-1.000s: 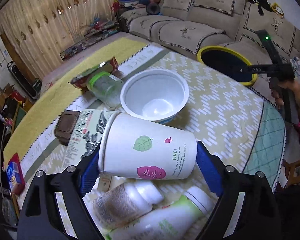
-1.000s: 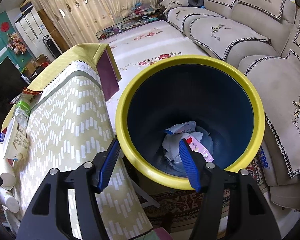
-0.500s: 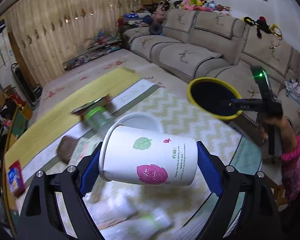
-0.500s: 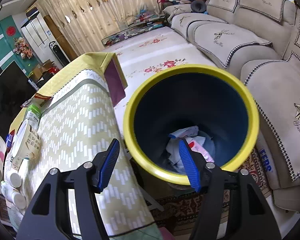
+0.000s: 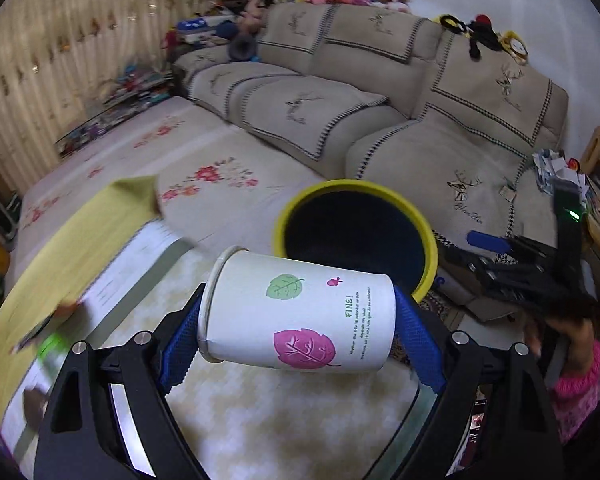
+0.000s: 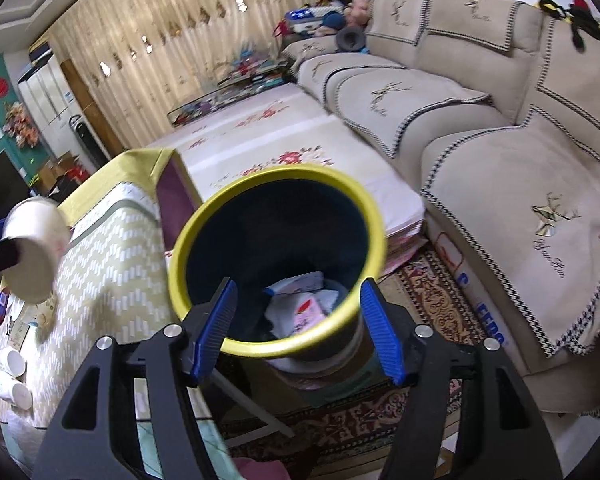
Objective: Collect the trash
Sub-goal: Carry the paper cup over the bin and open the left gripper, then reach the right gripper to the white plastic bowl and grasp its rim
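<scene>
A white paper cup point(image 5: 300, 320) with green and pink leaf prints lies sideways between the blue pads of my left gripper point(image 5: 298, 308), which is shut on it above the table's edge. Just beyond it stands the dark bin with a yellow rim point(image 5: 380, 190). In the right wrist view the cup point(image 6: 32, 248) hangs at far left. My right gripper point(image 6: 299, 285) hovers above the near rim of the bin point(image 6: 260, 182). Its jaws are opening and hold nothing. Crumpled wrappers point(image 6: 304, 304) lie at the bin's bottom. One blue pad point(image 5: 486, 240) of the right gripper shows right of the bin.
The table with a yellow-green patterned cloth point(image 6: 112, 264) stands left of the bin and bears white bottles point(image 6: 12, 380). A beige sofa point(image 5: 380, 120) runs behind the bin. A floral-covered platform point(image 6: 280, 148) lies beyond it. A hand in a pink sleeve point(image 5: 576, 376) holds the right gripper.
My left gripper has lifted the cup off the table and carried it toward the bin. My right gripper has drawn back from the bin, and its jaws stand wider.
</scene>
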`<state>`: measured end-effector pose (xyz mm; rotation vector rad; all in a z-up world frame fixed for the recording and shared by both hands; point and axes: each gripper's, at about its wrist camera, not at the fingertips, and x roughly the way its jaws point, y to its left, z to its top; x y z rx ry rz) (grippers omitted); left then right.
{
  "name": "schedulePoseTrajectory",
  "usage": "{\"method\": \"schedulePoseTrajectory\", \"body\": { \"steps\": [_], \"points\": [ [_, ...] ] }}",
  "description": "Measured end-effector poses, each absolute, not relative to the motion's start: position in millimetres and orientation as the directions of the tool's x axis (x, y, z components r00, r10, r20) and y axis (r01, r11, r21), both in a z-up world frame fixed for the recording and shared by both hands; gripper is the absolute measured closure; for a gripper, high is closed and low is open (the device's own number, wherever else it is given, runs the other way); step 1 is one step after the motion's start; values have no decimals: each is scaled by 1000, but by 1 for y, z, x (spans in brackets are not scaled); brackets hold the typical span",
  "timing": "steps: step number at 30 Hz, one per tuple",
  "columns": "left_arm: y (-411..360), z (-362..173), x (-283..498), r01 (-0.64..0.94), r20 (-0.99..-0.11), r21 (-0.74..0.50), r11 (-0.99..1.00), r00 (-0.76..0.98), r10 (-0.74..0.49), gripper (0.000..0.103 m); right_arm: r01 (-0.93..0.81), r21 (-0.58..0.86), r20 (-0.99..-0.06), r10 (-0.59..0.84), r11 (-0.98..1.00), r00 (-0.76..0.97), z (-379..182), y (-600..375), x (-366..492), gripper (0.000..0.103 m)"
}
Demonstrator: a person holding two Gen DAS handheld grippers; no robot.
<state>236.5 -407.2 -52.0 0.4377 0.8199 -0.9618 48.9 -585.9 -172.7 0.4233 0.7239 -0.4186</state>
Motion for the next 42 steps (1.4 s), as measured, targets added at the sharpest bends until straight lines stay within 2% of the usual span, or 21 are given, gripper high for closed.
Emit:
{"method": "schedulePoseTrajectory", "body": {
  "steps": [10,16,19,26,29,33,38,42],
  "points": [
    [-527,-84,244,890,-791,-39,455,251,-558,17,566,224,-721,-255,794,644,-184,-612,16,39],
    [-557,-96,255,876,-797,-52,480,253,-548,15,573,237,-734,-242,785,635,-192,-614,15,38],
    [-549,-94,260,865,-793,-71,497,253,-554,9,560,243,-733,-229,792,641,-194,-609,19,36],
    [-474,-51,251,831,-741,-65,552,330,-584,8,532,234,-735,-210,814,644,-193,-591,28,35],
    [-422,-20,237,790,-683,-45,612,423,-595,5,520,235,-735,-200,821,648,-193,-584,32,35],
    [-342,13,223,710,-608,-79,700,522,-598,5,494,230,-737,-181,838,651,-192,-572,40,35],
    [-229,27,202,556,-542,-120,823,658,-523,5,417,233,-726,-128,878,676,-183,-541,60,35],
    [-160,18,184,441,-532,-116,890,730,-430,5,338,218,-719,-84,916,690,-175,-506,79,35]
  ]
}}
